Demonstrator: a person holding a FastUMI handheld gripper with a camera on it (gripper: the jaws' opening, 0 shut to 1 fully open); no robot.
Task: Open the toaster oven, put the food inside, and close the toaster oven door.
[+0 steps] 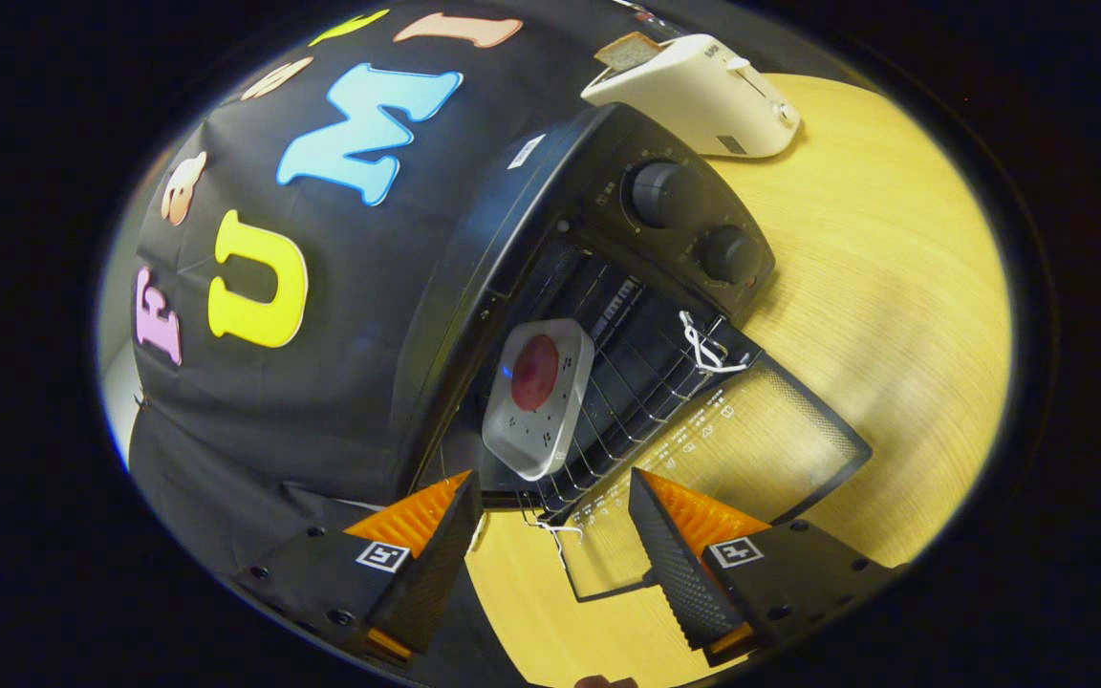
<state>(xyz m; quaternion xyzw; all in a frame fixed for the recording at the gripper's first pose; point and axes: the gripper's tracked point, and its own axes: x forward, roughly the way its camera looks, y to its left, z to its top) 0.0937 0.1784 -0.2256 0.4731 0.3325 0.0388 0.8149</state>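
Observation:
A black toaster oven point(550, 191) stands on the wooden table, seen tilted, with its glass door point(761, 440) dropped open. On the wire rack point(636, 401) in the oven mouth rests a white square plate point(560, 420) carrying a round red piece of food point(535, 372). My gripper point(550, 497) is open, its fingers apart just short of the rack's front edge, with nothing between them. The plate lies just ahead of the fingers, closer to the left finger. Two black knobs point(660, 193) sit on the oven's control panel.
A white pop-up toaster point(703, 96) with a slice of bread point(629, 50) in its slot stands on the table point(895, 287) beyond the oven. White string point(703, 349) is tied at the rack by the door hinge. The booth's black cloth wall hangs behind the oven.

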